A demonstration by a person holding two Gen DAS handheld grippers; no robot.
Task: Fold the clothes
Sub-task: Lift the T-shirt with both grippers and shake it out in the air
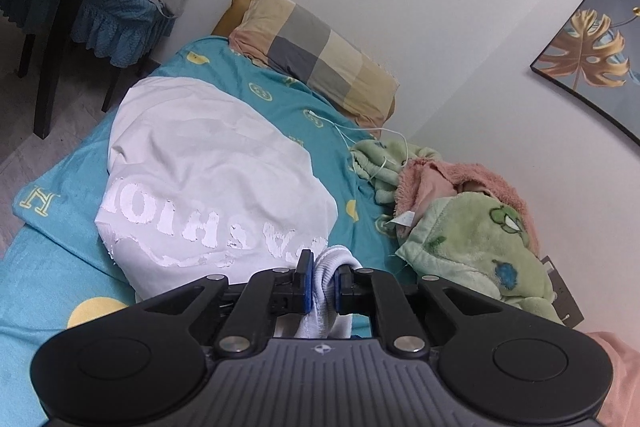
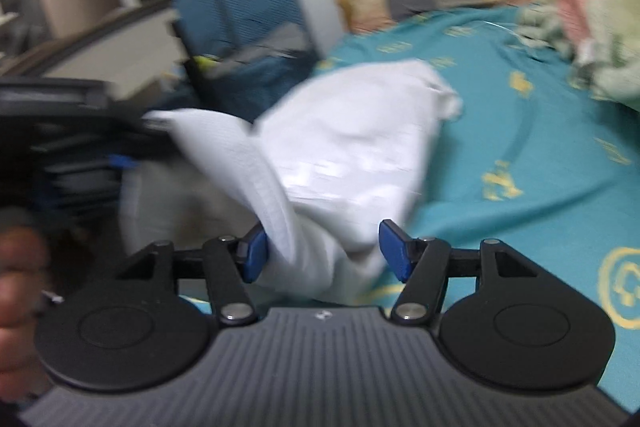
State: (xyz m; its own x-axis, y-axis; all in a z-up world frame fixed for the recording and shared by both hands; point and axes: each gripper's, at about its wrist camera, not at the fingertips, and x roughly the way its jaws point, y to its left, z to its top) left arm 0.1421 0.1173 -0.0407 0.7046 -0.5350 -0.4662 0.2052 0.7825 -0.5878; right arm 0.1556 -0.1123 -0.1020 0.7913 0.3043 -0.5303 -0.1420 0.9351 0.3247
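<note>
L gripper (image 1: 323, 277): jaws nearly together, blue pads clamped on a bunched fold of white cloth (image 1: 332, 291), pointing fwd and slightly down. R gripper (image 2: 323, 251): jaws spread wide, pads (image 2: 394, 251) apart, cloth hanging between them; L pad touches it, R pad clear. R view blurred. Part of a hand (image 2: 18, 283) visible at left edge of R view.

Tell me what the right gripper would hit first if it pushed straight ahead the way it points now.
Most likely the white shirt: its bunched cloth already lies between the open right gripper pads and mounds up directly ahead. Beyond it lies the teal bedsheet. The view is blurred, so depth is uncertain.
</note>
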